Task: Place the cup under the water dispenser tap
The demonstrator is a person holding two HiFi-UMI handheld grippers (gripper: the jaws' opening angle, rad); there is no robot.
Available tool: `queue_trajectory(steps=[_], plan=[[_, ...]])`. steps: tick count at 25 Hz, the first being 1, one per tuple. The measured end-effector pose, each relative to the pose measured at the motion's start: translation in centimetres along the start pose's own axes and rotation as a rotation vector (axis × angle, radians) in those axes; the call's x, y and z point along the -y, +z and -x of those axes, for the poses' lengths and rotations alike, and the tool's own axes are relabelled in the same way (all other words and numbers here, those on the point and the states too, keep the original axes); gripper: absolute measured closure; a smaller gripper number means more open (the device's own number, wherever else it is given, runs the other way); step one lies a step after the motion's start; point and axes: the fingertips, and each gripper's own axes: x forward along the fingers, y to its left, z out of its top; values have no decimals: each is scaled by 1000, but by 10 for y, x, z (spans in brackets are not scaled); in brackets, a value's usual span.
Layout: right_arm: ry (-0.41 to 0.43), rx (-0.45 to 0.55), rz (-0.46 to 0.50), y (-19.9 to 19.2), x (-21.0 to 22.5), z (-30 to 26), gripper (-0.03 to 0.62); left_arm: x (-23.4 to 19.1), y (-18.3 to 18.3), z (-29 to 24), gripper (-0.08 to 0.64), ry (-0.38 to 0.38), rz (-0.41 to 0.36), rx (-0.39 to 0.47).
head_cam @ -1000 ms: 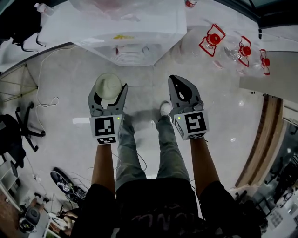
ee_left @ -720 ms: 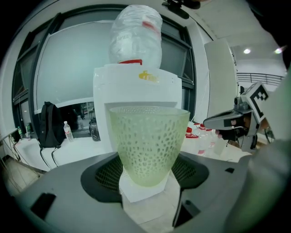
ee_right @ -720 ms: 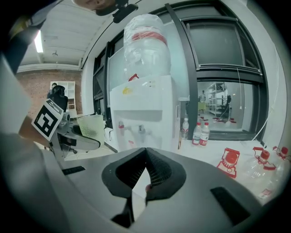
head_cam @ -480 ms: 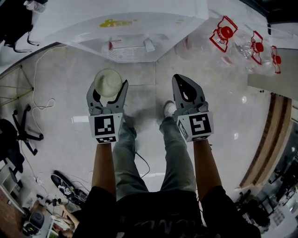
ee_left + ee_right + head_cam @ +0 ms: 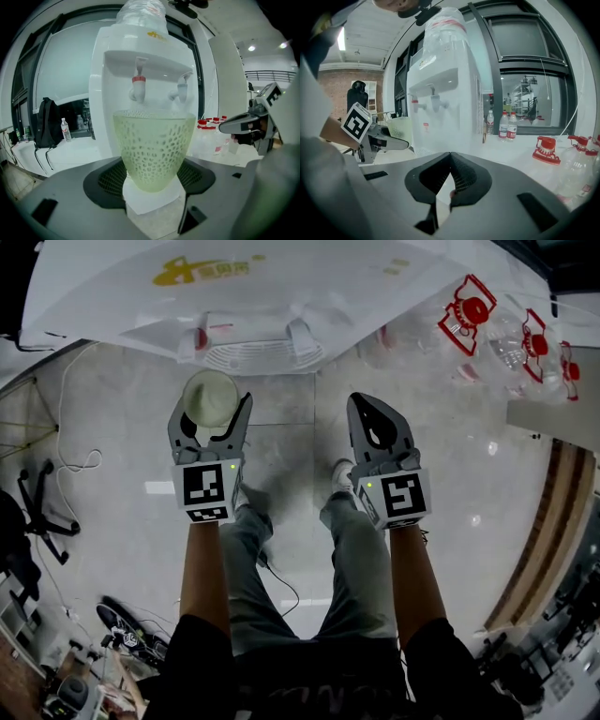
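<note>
Left gripper view shows the left gripper (image 5: 212,407) clamped round the lower wall of a pale green dimpled plastic cup (image 5: 152,150). The cup is upright, on the near side of the water dispenser (image 5: 150,51), not yet under its red-handled tap (image 5: 138,87). It looks light and thin-walled, so it will likely flex; grip it gently, low down. The right gripper (image 5: 366,407), jaws together, holds nothing.

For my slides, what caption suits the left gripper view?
Left claw grips a translucent green textured cup before the white water dispenser.
</note>
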Motion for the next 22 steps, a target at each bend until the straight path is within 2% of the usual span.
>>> queue_trajectory(steps=[11,22], plan=[[-20,32,-1,-32,32,-39,578,-8,-27,-62,219,9,3,-2],[-29,2,-7,-52,47,-50,578,-11,-33,-87,219,3,25,-18]])
